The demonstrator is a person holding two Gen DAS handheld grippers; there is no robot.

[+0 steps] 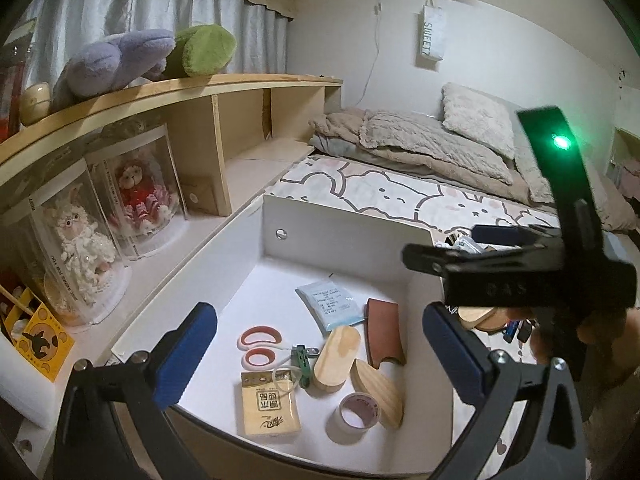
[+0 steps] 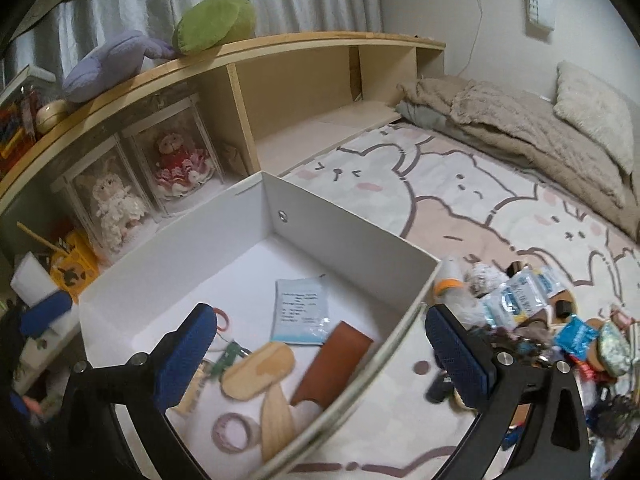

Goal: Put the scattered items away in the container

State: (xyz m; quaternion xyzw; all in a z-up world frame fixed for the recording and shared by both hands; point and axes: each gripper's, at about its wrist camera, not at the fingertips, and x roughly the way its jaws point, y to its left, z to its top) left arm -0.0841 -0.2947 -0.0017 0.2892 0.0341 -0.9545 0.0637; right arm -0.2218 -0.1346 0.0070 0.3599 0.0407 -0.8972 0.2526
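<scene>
A white open box (image 1: 340, 222) (image 2: 344, 216) stands on the bed. In it lie red-handled scissors (image 1: 260, 346), a yellow notepad (image 1: 270, 404), a tape roll (image 1: 358, 412), two wooden pieces (image 1: 336, 358), a brown leather case (image 1: 384, 332) (image 2: 332, 364) and a pale blue packet (image 1: 330, 306) (image 2: 300, 312). My left gripper (image 1: 319, 332) hovers open over the box with nothing between its fingers. My right gripper (image 2: 320, 320) is open and empty above the box's right wall. It also shows in the left wrist view, right gripper (image 1: 442, 244). A pile of scattered items (image 2: 520, 308) lies right of the box.
The cartoon-print bedsheet (image 2: 460, 200) spreads behind and right of the box, with folded blankets (image 2: 540, 132) and a pillow (image 1: 478, 118) at the far end. A wooden shelf (image 1: 224, 92) with plush toys and cased dolls (image 1: 140, 192) runs along the left.
</scene>
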